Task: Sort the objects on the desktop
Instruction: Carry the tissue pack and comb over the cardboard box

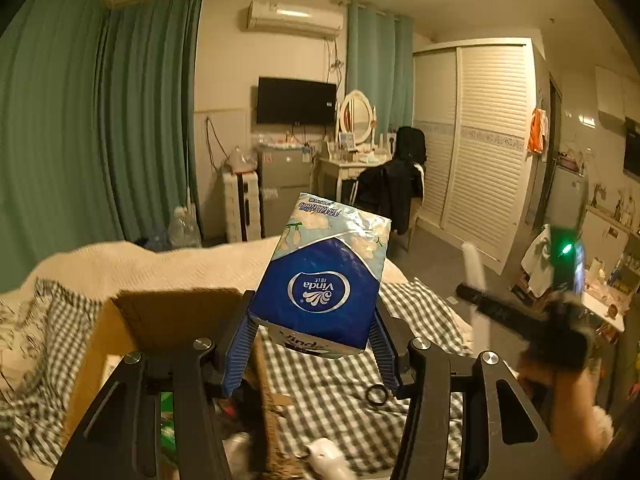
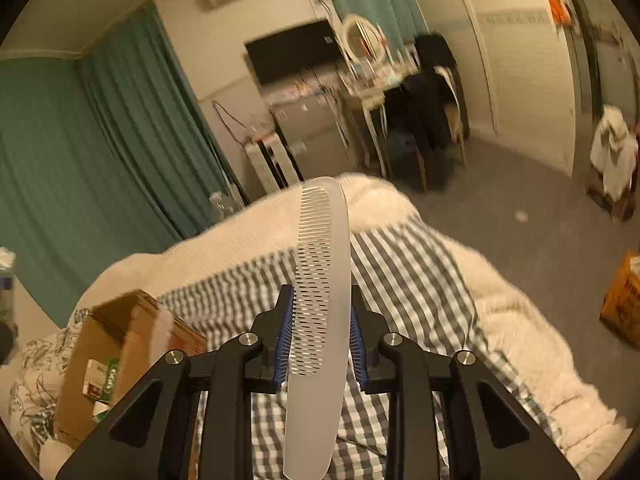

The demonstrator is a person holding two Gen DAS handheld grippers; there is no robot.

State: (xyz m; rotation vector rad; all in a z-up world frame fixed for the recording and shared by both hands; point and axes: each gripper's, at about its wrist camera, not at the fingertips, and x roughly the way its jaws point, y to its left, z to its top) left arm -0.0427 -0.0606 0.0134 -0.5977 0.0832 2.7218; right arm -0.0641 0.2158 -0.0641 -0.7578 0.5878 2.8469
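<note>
Left wrist view: left gripper (image 1: 316, 344) clamped on a blue Vinda tissue pack (image 1: 324, 276), blue fingers (image 1: 239, 354) pressed against both lower sides, pack raised above the gingham bed cover (image 1: 332, 392) and tilted toward 1 o'clock. Open cardboard box (image 1: 120, 336) at 9 o'clock of the pack, resting on the bed, contents partly hidden behind the gripper frame. Small black ring (image 1: 377, 395) lying on the cover at 5 o'clock of the pack. White object (image 1: 326, 456) at the lower edge, too blurred to name. At 3 o'clock, the right gripper seen blurred, a pale comb (image 1: 474, 276) sticking up from it.

Right wrist view: right gripper (image 2: 320, 340) closed narrow on a translucent white comb (image 2: 320, 300), gripped near its middle, teeth facing 9 o'clock, tip pointing to 12 o'clock, handle running down past the frame. Cardboard box (image 2: 108, 344) at 9 o'clock on the bed, packets visible inside. Gingham cover (image 2: 408, 280) beneath. Orange bag (image 2: 624, 304) on the floor at 3 o'clock.
</note>
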